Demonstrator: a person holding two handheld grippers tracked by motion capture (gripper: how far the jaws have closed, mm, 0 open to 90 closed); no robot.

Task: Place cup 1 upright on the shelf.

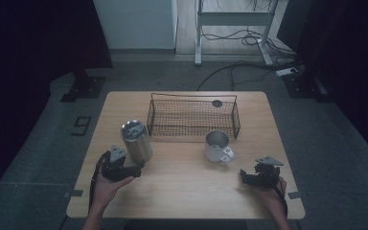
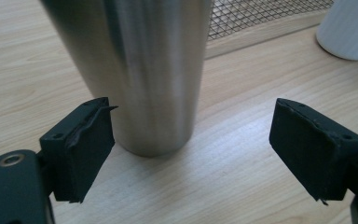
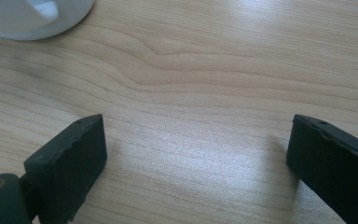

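A tall steel tumbler [image 1: 136,140] stands upright on the left half of the wooden table [image 1: 182,187]. My left gripper [image 1: 138,166] is at its near side, low by its base. In the left gripper view the tumbler [image 2: 140,70] rises just beyond the jaws, which stand wide apart; the left gripper [image 2: 191,140] is open and touches nothing. A white mug [image 1: 218,145] with a metal inside stands right of centre. My right gripper [image 1: 243,173] rests near the front right, open over bare wood [image 3: 196,158], with the mug's base [image 3: 32,16] at the top left of its view.
A black wire basket [image 1: 194,117] stands at the back of the table, behind the tumbler and the mug; its mesh [image 2: 261,16] shows past the tumbler. A small dark disc [image 1: 217,103] lies by its far rim. Cables run across the floor beyond.
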